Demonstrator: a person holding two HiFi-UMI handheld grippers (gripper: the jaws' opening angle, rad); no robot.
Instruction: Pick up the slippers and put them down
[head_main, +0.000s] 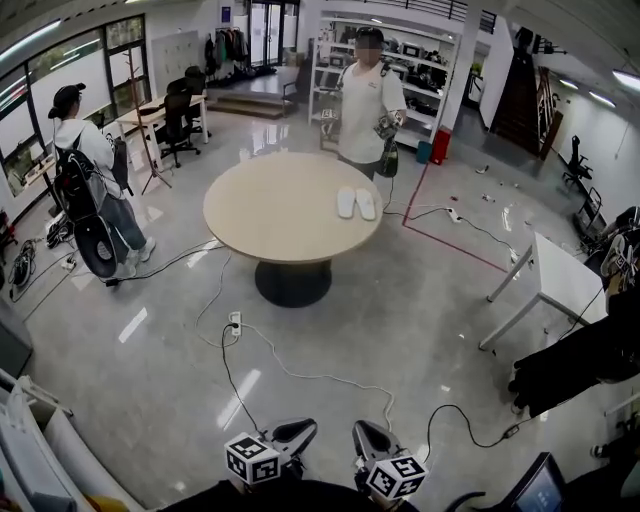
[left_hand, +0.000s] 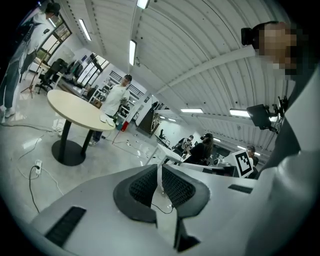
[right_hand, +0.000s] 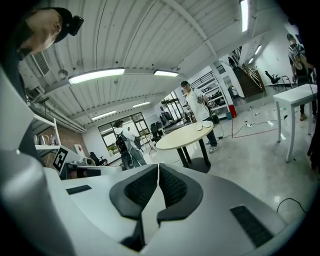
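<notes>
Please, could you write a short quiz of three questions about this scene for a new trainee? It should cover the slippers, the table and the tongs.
1. True or false: the slippers lie on the floor beside the round table.
2. How do the left tongs and the right tongs stand? A: both shut, with nothing between the jaws. B: both wide open. C: each shut on a slipper.
3. Fill in (near or far): in the head view, the person in the white shirt stands at the table's ___ side.

Key: 1 false, they lie on the table top; 2 A; 3 far.
</notes>
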